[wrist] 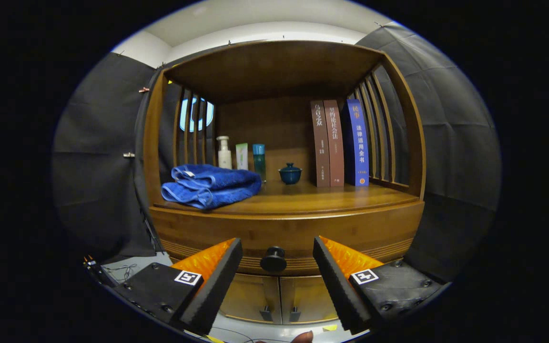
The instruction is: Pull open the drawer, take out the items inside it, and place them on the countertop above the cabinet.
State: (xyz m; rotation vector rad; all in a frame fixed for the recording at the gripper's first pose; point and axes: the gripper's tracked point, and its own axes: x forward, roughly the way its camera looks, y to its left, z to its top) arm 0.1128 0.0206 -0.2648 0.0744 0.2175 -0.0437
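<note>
Gripper (277,267) fingers stand wide apart with nothing held between them, pointed at the front of a wooden cabinet (284,228). Its drawer (236,236) is shut, a broad curved wooden front just under the counter (331,195), with grooved lines along the lower edge. A round black knob (273,259) sits at the middle of that front, in the gap between the two fingers and a little beyond their tips, touching neither. Below the drawer two small cabinet doors (279,297) meet, each with a dark handle. On the counter lie a folded blue towel (210,185), a white pump bottle (224,152), a pale box (241,156), a teal bottle (259,161), a dark blue lidded cup (290,174) and three upright books (340,143).
</note>
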